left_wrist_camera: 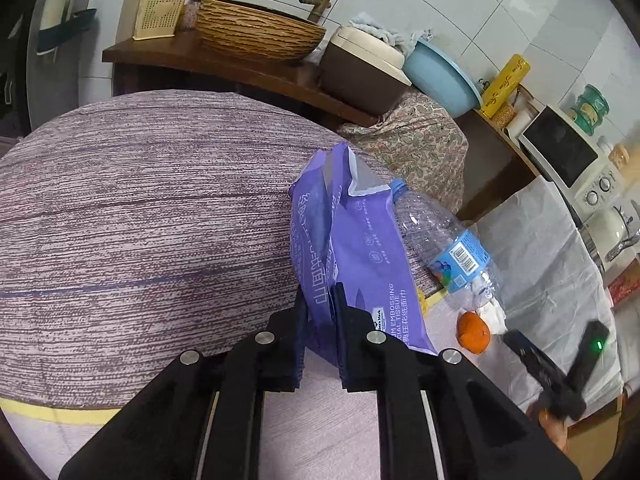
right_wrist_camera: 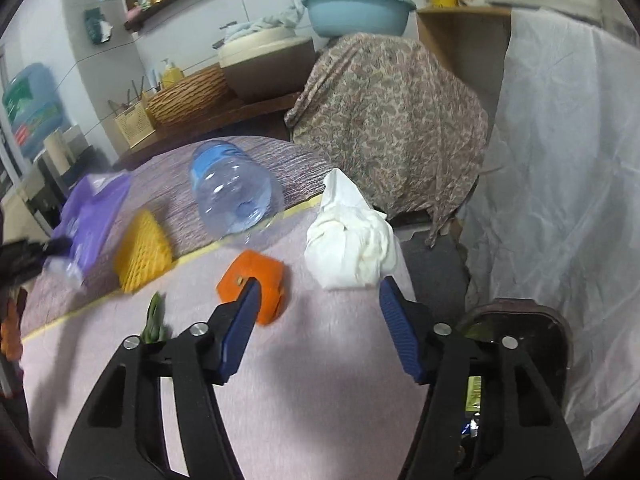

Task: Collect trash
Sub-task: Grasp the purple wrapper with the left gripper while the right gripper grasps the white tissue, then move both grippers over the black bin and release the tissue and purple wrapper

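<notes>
My left gripper (left_wrist_camera: 320, 300) is shut on the lower edge of a purple tissue wrapper (left_wrist_camera: 344, 232), which stands up from the striped tablecloth (left_wrist_camera: 140, 208). Beside it lies a crushed clear plastic bottle (left_wrist_camera: 448, 248). In the right wrist view my right gripper (right_wrist_camera: 320, 292) is open, with a crumpled white tissue (right_wrist_camera: 352, 240) just beyond its fingertips. An orange peel (right_wrist_camera: 256, 284) touches its left finger. A yellow foam net (right_wrist_camera: 140, 248), a green scrap (right_wrist_camera: 156, 320), the bottle (right_wrist_camera: 236, 188) and the wrapper (right_wrist_camera: 92, 212) lie to the left.
A dark brown bin (right_wrist_camera: 516, 308) with rubbish inside stands below the table's right edge. Behind are a floral cloth cover (right_wrist_camera: 392, 120), a white sheet (right_wrist_camera: 560, 180), a blue basin (right_wrist_camera: 356, 12), a woven bowl (left_wrist_camera: 256, 28) and a microwave (left_wrist_camera: 568, 148).
</notes>
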{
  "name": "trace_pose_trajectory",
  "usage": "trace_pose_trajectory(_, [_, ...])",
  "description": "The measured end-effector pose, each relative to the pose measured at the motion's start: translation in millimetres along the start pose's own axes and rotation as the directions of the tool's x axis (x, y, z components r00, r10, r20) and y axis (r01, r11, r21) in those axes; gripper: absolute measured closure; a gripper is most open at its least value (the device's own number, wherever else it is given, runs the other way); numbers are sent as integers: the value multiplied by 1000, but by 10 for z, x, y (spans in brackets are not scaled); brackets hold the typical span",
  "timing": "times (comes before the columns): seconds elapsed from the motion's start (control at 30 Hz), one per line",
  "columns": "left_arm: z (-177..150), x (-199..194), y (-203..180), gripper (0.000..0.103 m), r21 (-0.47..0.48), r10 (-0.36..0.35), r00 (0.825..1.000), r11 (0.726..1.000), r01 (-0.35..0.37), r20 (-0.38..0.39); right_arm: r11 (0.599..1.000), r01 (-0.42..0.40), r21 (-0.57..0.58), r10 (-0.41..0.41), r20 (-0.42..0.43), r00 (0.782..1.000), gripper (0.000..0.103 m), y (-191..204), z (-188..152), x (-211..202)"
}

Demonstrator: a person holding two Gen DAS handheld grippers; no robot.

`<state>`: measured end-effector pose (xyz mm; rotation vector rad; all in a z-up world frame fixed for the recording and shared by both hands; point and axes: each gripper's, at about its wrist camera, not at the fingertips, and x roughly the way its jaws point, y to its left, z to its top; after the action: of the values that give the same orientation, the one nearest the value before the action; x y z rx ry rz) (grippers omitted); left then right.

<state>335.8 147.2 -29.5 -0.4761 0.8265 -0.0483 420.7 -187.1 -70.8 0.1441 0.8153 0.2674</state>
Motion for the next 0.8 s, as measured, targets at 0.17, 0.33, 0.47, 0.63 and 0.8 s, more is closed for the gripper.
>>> trace_pose_trajectory(0.17, [-45, -73, 0, 90, 7, -18, 1000, 1000, 18, -5, 998, 25, 51, -23, -52, 998, 49, -89, 159, 346])
trace_pose_trajectory(0.33, [-92, -142, -43, 90, 29, -21, 1000, 999, 21, 12, 997, 69, 41, -66, -74, 995, 82, -115, 164, 460])
trace_pose_trajectory(0.47, [-157, -189, -106, 90, 52, -33, 999, 998, 33, 15, 997, 43, 58, -39, -67, 997, 90, -175, 109, 410])
trace_pose_trajectory(0.63, [-270, -259, -194, 90, 61, -74, 997, 995, 74, -2, 992, 12, 129, -13, 5, 1000, 91, -294, -18, 137])
trace_pose_trajectory(0.8, [-459, -383, -452, 90, 120, -129, 992, 984, 129, -9, 993, 10, 122, -23, 100, 995, 91, -341, -209, -360])
